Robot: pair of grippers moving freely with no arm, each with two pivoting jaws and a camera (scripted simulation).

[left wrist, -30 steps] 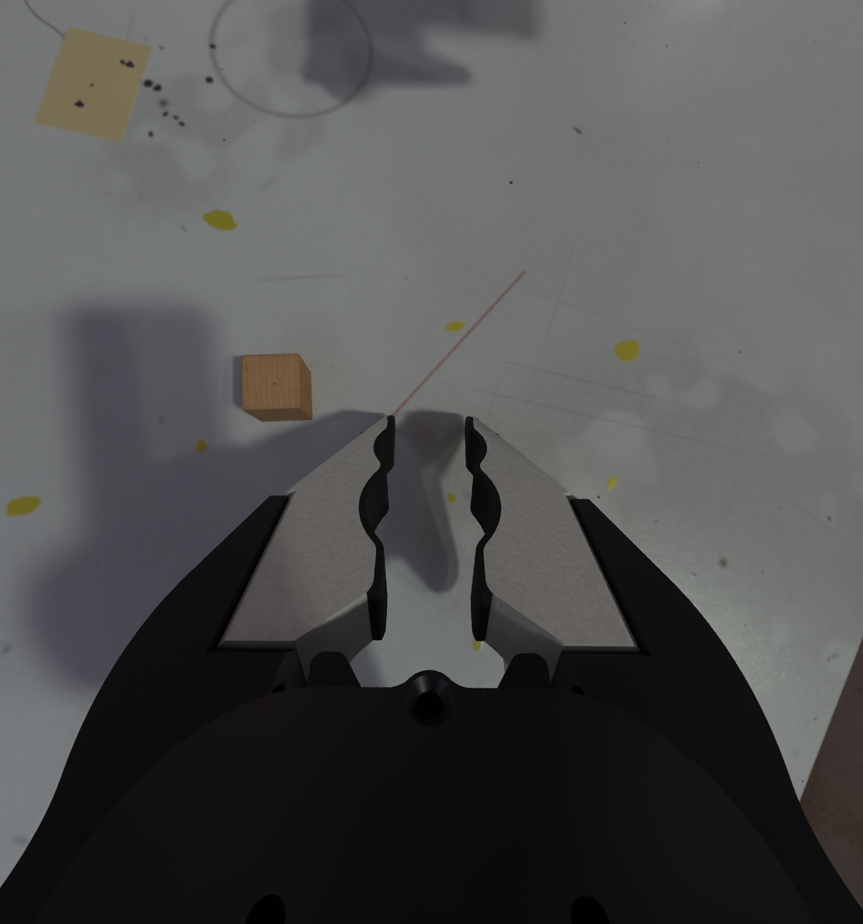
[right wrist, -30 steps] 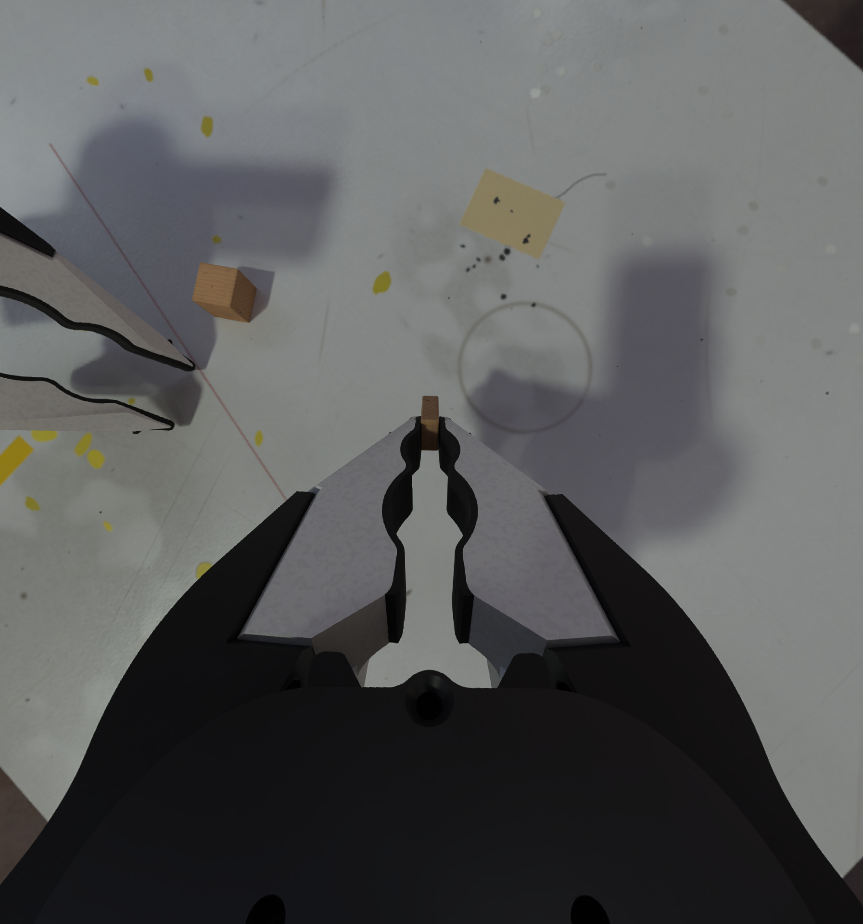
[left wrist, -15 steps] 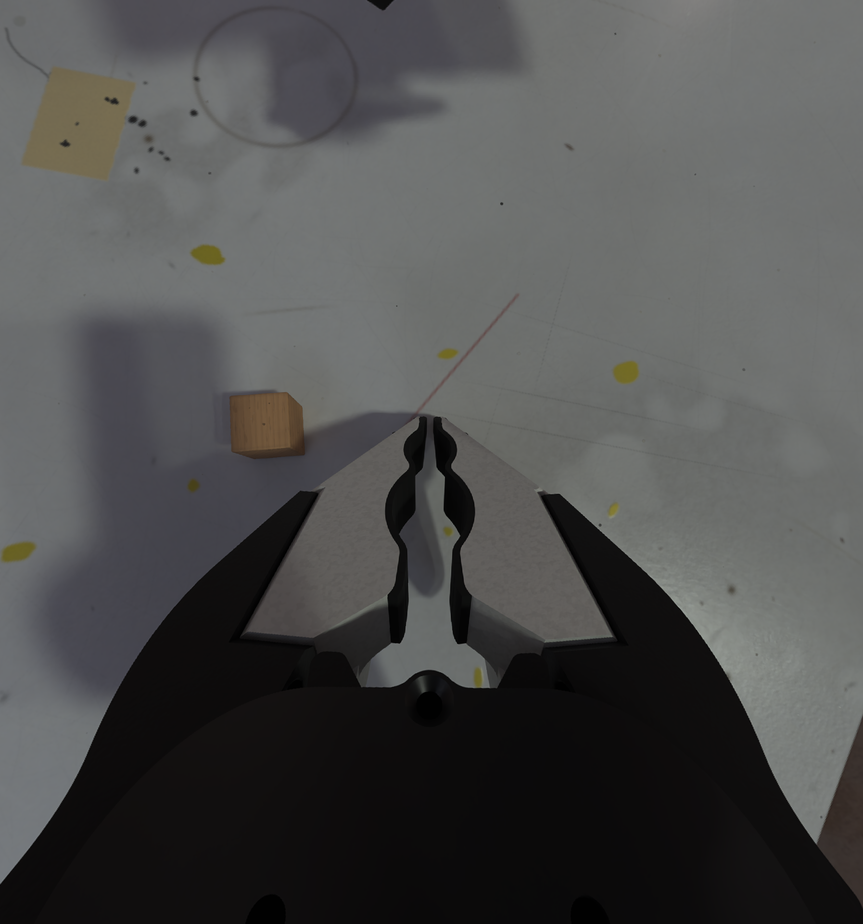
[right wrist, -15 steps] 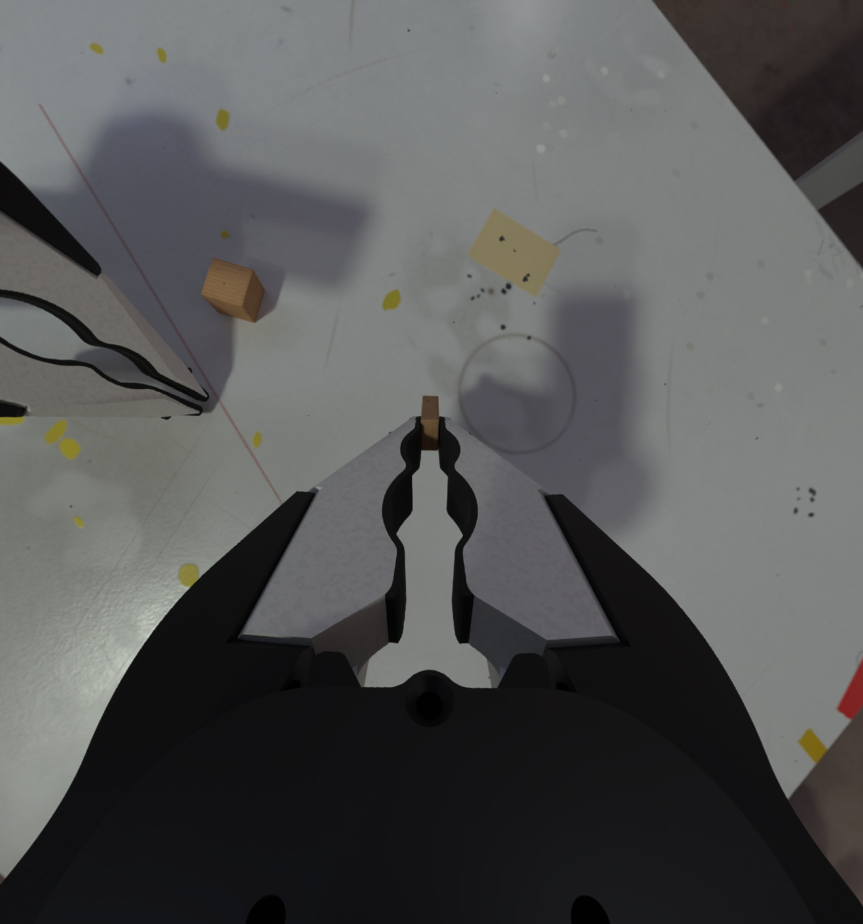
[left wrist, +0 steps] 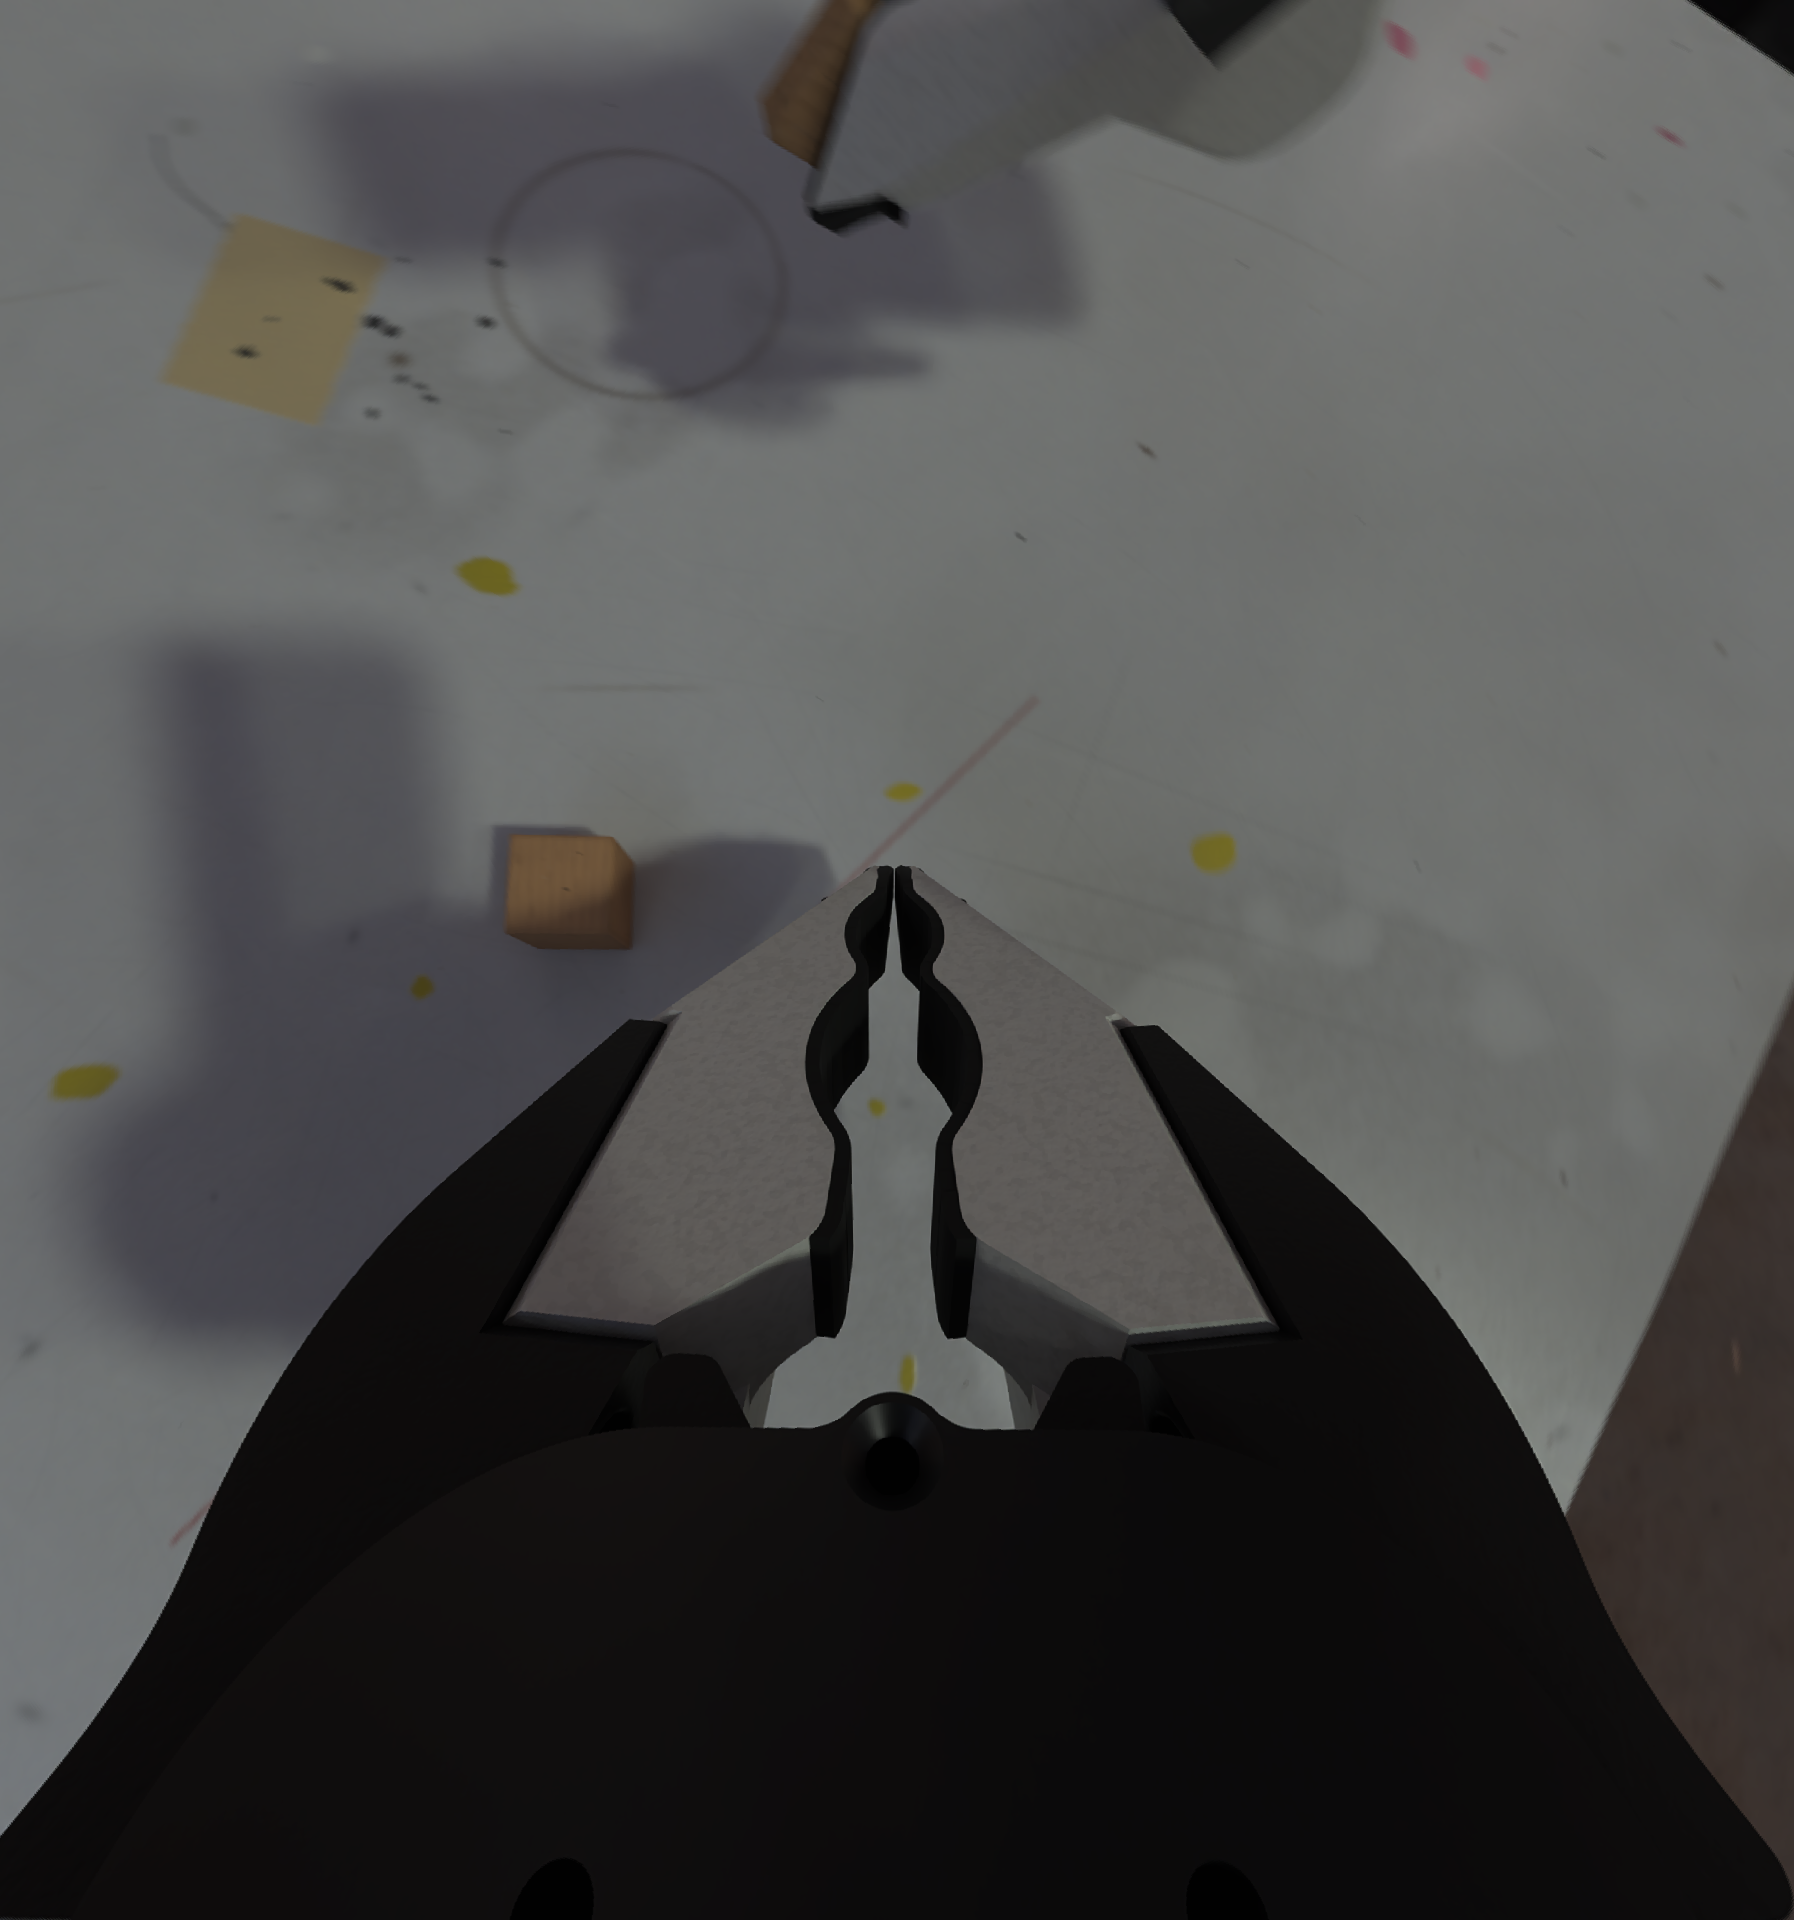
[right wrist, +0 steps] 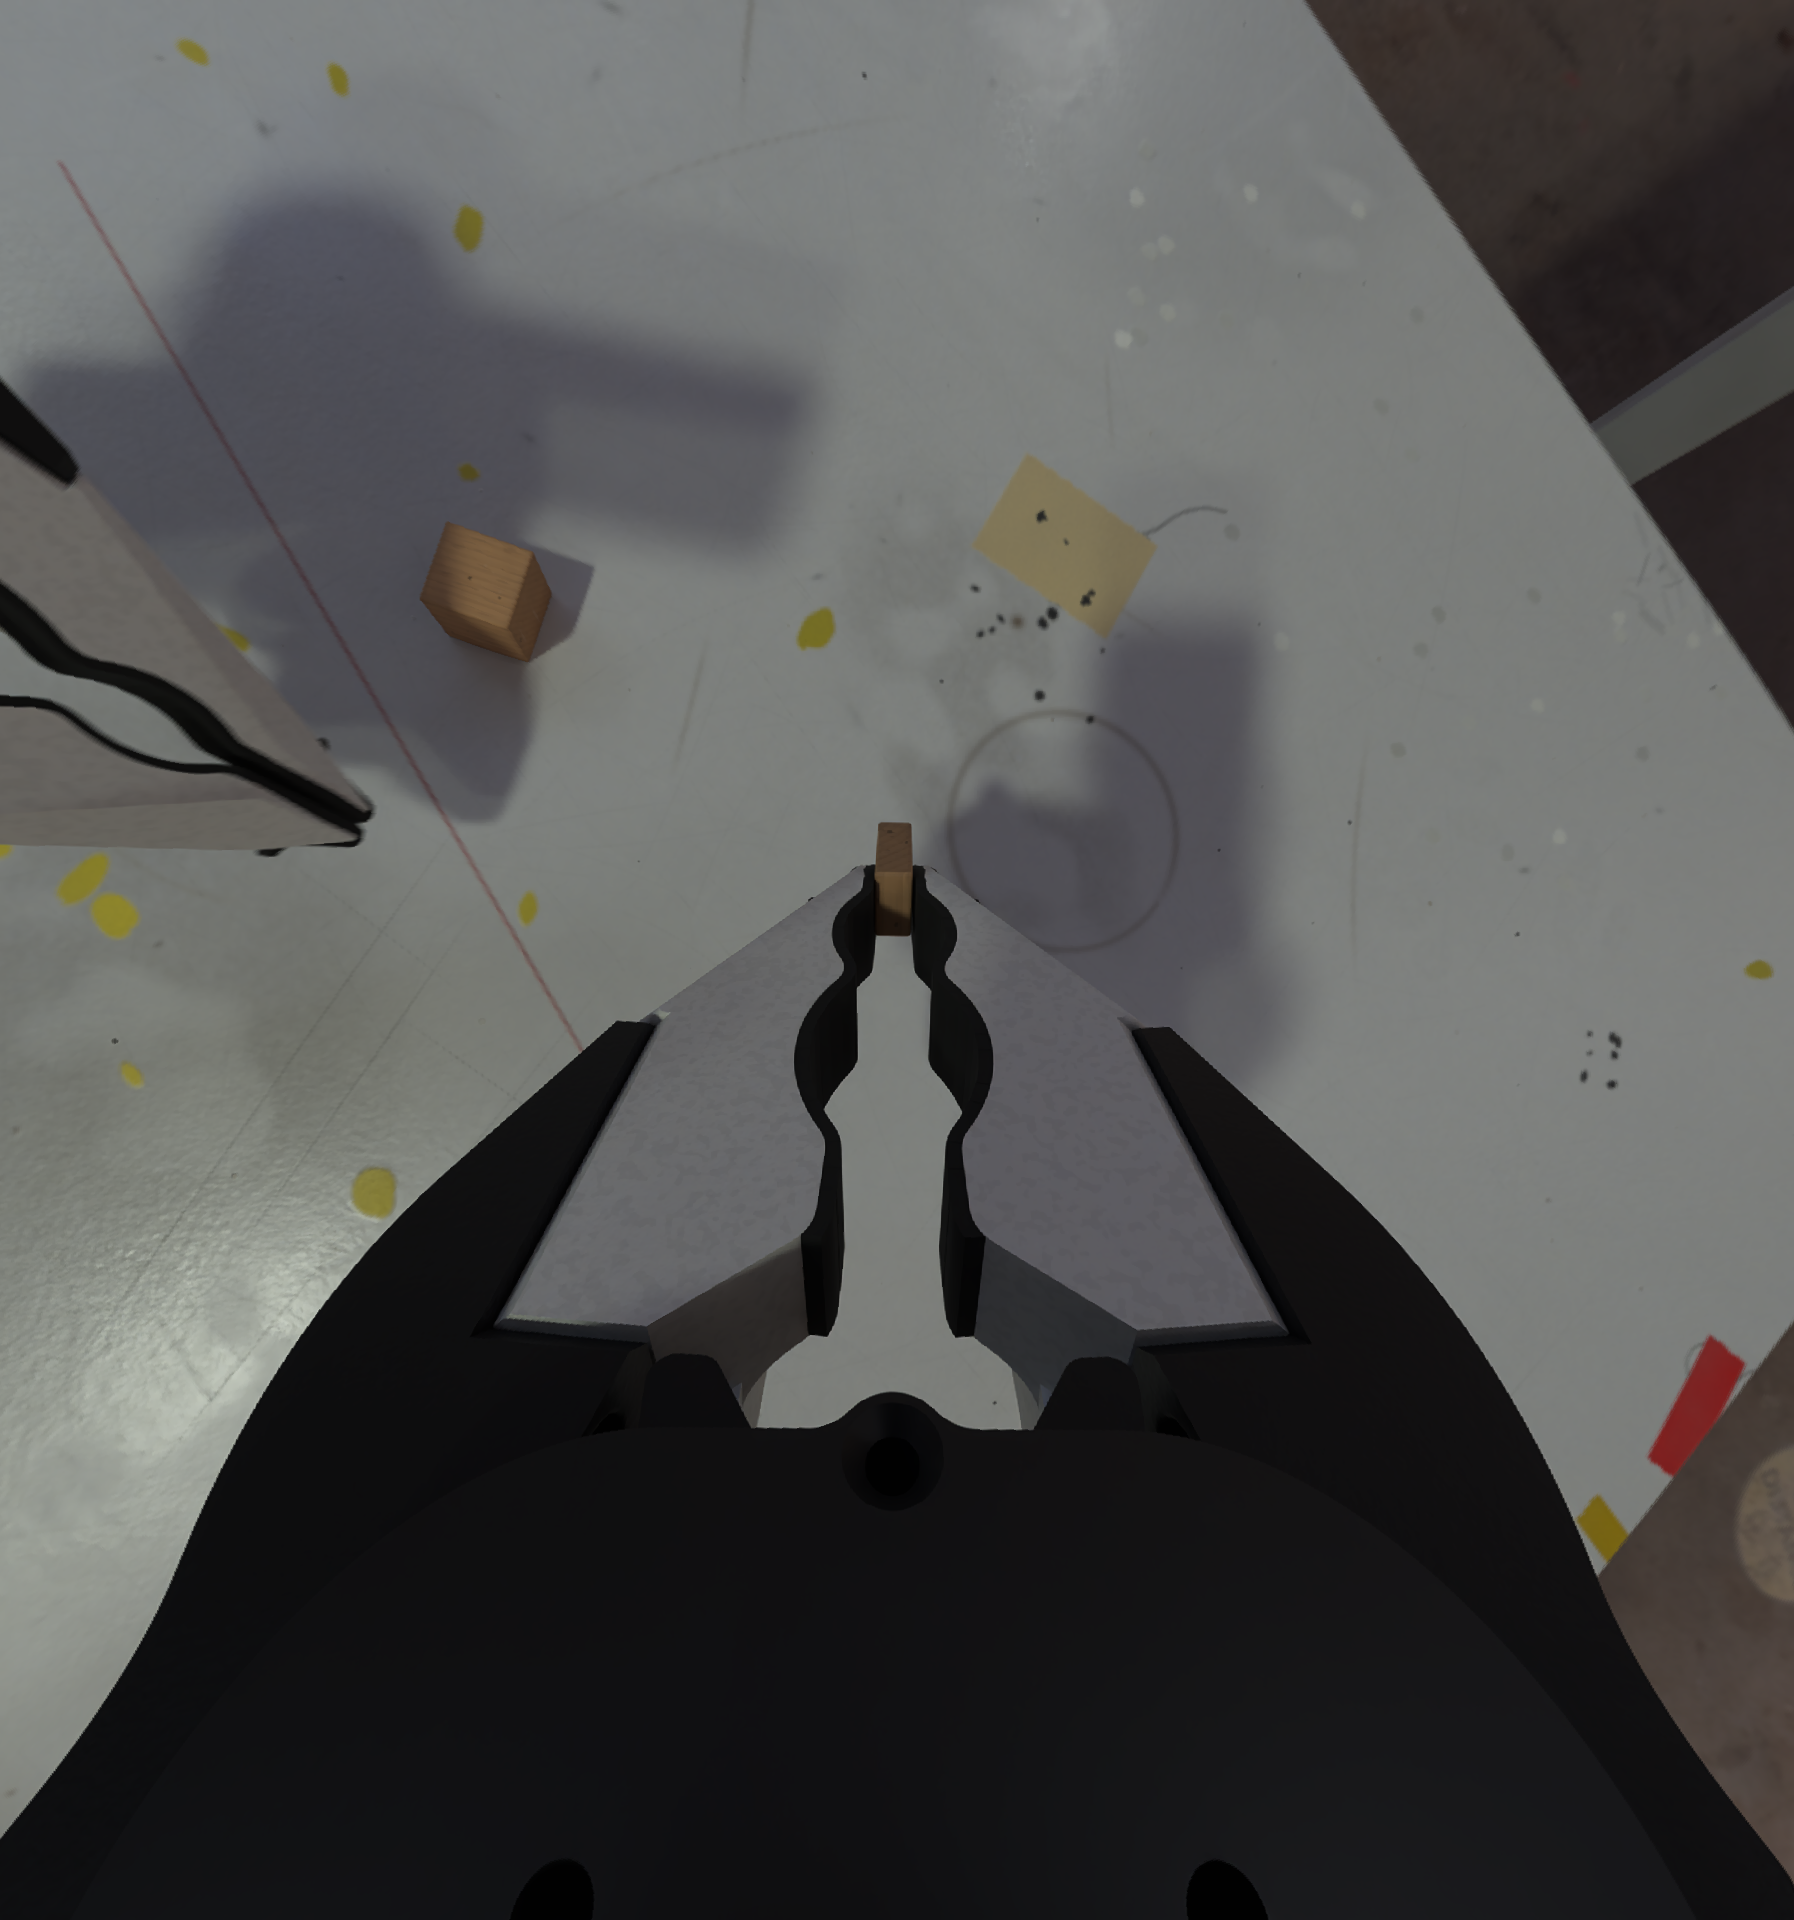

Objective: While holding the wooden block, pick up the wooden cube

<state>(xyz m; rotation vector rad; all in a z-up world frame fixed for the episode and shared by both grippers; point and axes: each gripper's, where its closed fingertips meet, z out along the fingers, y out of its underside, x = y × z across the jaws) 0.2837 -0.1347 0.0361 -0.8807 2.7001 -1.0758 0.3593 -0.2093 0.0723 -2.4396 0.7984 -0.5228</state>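
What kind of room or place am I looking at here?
Probably a workshop or craft bench. The pale grey table is scuffed and dotted with yellow paint spots, with a tan paper scrap and red tape stuck to it. A bare brown floor shows past its edge.

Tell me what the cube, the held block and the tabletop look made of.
Cube: light wood, bare and matte; faint grain lines and a few dark specks show. Held block in the right tool: same tan, likely wood too, but only a thin edge shows. Tabletop: pale grey, smooth, slightly glossy, scratched and paint-spotted; painted or laminate, cannot tell which.
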